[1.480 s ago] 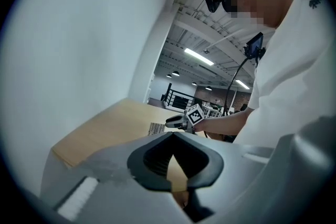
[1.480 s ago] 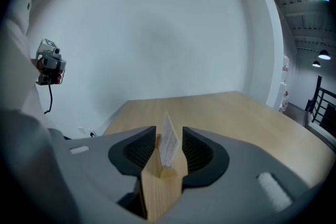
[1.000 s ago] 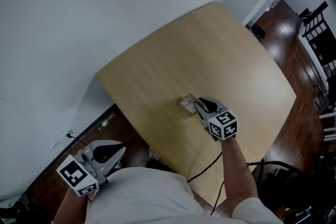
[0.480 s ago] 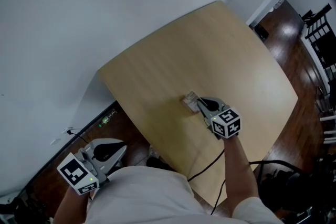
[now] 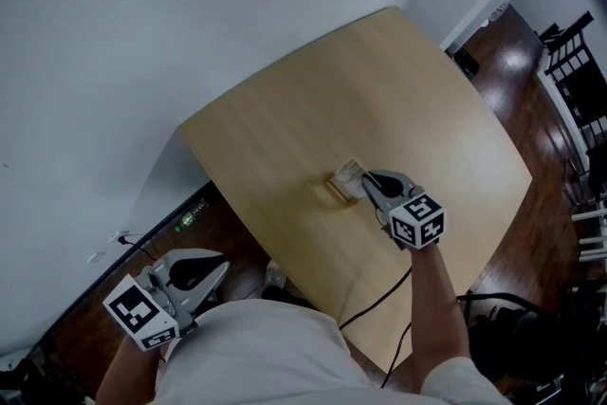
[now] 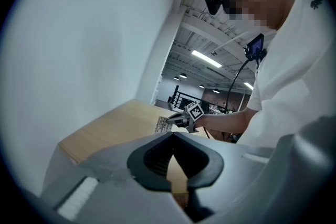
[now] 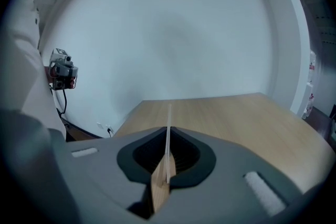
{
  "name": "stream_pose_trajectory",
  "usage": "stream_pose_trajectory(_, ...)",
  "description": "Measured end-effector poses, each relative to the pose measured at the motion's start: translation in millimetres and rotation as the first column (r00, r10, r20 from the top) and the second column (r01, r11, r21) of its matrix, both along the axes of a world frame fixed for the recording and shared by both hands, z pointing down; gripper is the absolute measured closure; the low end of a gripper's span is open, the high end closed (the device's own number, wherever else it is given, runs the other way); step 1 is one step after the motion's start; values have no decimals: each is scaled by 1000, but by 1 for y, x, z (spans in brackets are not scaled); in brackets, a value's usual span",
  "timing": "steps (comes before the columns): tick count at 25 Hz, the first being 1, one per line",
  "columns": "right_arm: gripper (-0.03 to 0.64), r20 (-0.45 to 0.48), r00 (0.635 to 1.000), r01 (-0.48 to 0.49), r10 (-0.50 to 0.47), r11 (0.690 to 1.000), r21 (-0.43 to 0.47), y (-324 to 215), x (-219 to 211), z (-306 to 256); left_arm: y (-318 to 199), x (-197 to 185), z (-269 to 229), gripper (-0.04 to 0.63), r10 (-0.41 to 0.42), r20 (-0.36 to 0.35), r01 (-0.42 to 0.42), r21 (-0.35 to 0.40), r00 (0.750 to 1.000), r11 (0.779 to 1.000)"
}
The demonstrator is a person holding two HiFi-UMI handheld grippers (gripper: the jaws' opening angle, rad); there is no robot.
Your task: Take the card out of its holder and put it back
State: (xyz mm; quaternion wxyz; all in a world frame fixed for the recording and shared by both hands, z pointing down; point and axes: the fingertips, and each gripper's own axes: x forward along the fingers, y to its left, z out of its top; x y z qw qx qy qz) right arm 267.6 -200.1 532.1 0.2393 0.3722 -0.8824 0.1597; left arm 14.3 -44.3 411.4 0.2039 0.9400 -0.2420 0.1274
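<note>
Pinching the card (image 5: 351,171) edge-on with the right gripper (image 5: 367,179), jaws clamped on it, the holder (image 5: 334,191) just left on the table (image 5: 427,90).

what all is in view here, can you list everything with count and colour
table: 1, light wood, centre
wall: 1, white, upper left
card: 1, white, pinched in the right gripper
holder: 1, tan, just under the card; resting or lifted, cannot tell
cable: 1, black, across the table's near corner
chairs: black, count unclear, far right on dark floor
left gripper: 1, grey, jaws together, empty, low beside the person, off the table
right gripper: 1, grey, shut on the card, over the table
</note>
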Motion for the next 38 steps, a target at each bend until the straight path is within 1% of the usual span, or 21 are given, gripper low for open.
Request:
stream_pose_trajectory(5,595,-32,999,-11,13,999,44,5,-4,-24,6,-9,-1,592,22,-22,-22,20,1000,1000)
stream_pose_trajectory(12,595,-65,998,-19,26,995,96,35,-46,-58,18,-55,-11,592,59,-48,-57,53,997,997)
stream_pose_trajectory(19,595,-82,997,7,5,990,144,93,-125,-91,39,-120,-15,592,89,-65,-84,80,994,993)
stream_pose_trajectory(28,596,-75,996,49,-36,984,171,192,-251,-122,83,-213,-16,592,106,-67,-99,106,992,989)
stream_pose_trajectory(33,595,-64,997,54,-44,985,166,245,-302,-128,109,-249,-12,592,123,-73,-115,105,990,988)
stream_pose_trajectory(38,597,-56,997,54,-46,987,151,289,-337,-128,131,-273,-5,592,138,-78,-130,99,987,987)
